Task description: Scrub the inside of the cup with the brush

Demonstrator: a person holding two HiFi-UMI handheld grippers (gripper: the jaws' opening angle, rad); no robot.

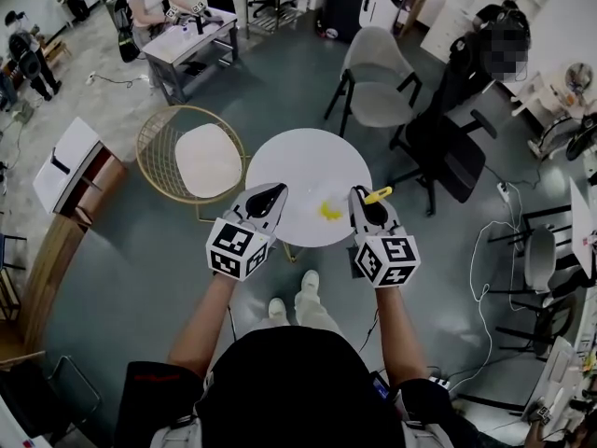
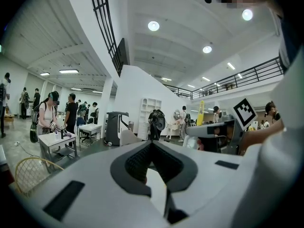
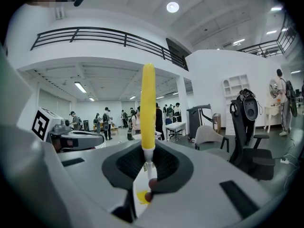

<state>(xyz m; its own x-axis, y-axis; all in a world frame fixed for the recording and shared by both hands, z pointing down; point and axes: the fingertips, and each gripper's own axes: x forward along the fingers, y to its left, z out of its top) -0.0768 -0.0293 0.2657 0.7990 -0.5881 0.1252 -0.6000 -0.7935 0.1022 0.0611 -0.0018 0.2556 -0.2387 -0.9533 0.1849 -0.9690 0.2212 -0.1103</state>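
A small yellow cup-like thing point(image 1: 328, 211) lies on the round white table point(image 1: 294, 171), near its front right edge. My right gripper point(image 1: 359, 194) hovers just right of it, shut on the thin white shaft of the brush. The brush's yellow handle point(image 1: 378, 195) sticks out past the jaws and stands upright in the right gripper view point(image 3: 148, 103). Through those jaws point(image 3: 148, 148) a yellow patch point(image 3: 141, 196) shows below. My left gripper point(image 1: 277, 190) hangs over the table's front left edge, shut with nothing in it point(image 2: 152, 144). The right gripper point(image 2: 216, 129) shows beside it.
A gold wire chair with a white cushion point(image 1: 196, 157) stands left of the table. Beyond it are a grey chair point(image 1: 378, 82) and a black office chair point(image 1: 448, 152). A worktable with people point(image 1: 191, 40) is at the back left. The person's shoes point(image 1: 298, 297) are under the near edge.
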